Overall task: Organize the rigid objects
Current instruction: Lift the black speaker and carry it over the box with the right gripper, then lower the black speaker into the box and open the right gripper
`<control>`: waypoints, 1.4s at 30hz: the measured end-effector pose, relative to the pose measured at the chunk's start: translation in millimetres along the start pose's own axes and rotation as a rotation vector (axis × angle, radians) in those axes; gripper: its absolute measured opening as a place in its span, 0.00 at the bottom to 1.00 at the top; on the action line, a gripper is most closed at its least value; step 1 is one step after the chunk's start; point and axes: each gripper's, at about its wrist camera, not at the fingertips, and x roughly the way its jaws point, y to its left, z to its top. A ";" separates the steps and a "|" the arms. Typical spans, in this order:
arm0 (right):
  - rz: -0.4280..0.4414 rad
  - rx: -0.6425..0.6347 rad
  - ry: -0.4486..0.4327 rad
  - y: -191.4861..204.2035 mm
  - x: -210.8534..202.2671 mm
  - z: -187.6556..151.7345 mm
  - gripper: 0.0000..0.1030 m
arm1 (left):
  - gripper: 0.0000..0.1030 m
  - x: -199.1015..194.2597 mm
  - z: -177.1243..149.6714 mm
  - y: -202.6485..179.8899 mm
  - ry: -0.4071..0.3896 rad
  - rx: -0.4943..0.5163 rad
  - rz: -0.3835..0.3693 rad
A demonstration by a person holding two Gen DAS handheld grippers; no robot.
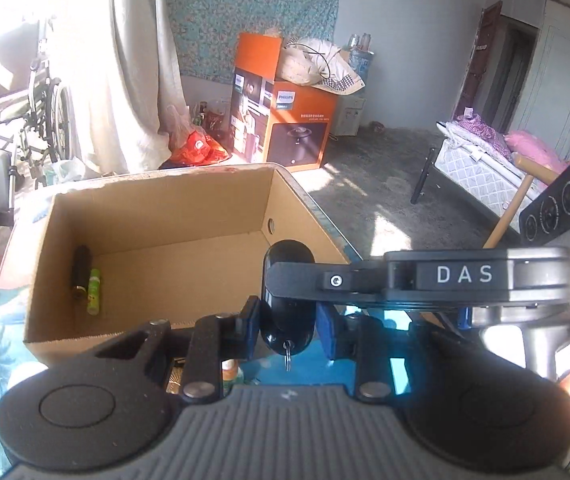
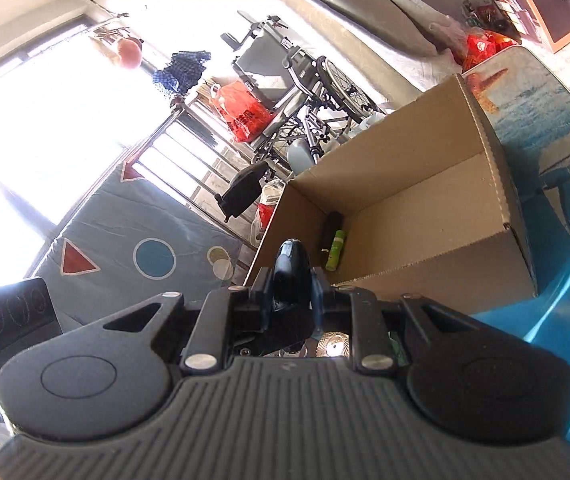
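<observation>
Both your tongs, left [image 1: 288, 322] and right [image 2: 291, 296], clamp one black pod [image 1: 287, 292]; the cardboard box [image 1: 157, 200] sits just ahead

We see the cardboard box [image 1: 157, 216] open at the top, most of its floor bare. Only a dark tube [image 1: 80, 271] and a green tube [image 1: 93, 291] lie side by side against its left wall. Our right gripper [image 1: 285, 276] reaches across in front of our left gripper [image 1: 287, 326], both closed on the same black glossy object [image 1: 287, 304] at the box's near right corner, crowding that entry. The box walls [image 2: 397, 148] bound every side.
</observation>
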 end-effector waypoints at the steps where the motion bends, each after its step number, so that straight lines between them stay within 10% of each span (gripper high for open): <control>1: 0.013 -0.032 0.008 7.7 8.7 11.2 0.18 | 0.30 -5.2 9.8 8.2 -0.020 -0.005 0.029; 11: 0.049 -0.094 0.303 40.3 151.7 99.5 0.17 | 0.31 24.4 51.8 90.8 0.036 -0.130 0.190; 21: -0.027 0.015 0.602 9.5 253.5 75.4 0.15 | 0.43 53.8 26.9 140.8 0.158 -0.152 0.238; 36: -0.146 0.073 0.805 -24.1 313.0 43.8 0.19 | 0.48 49.0 18.8 145.8 0.132 -0.142 0.247; 42: -0.151 0.073 0.756 -20.6 296.2 52.1 0.49 | 0.53 34.1 21.0 143.1 0.081 -0.154 0.244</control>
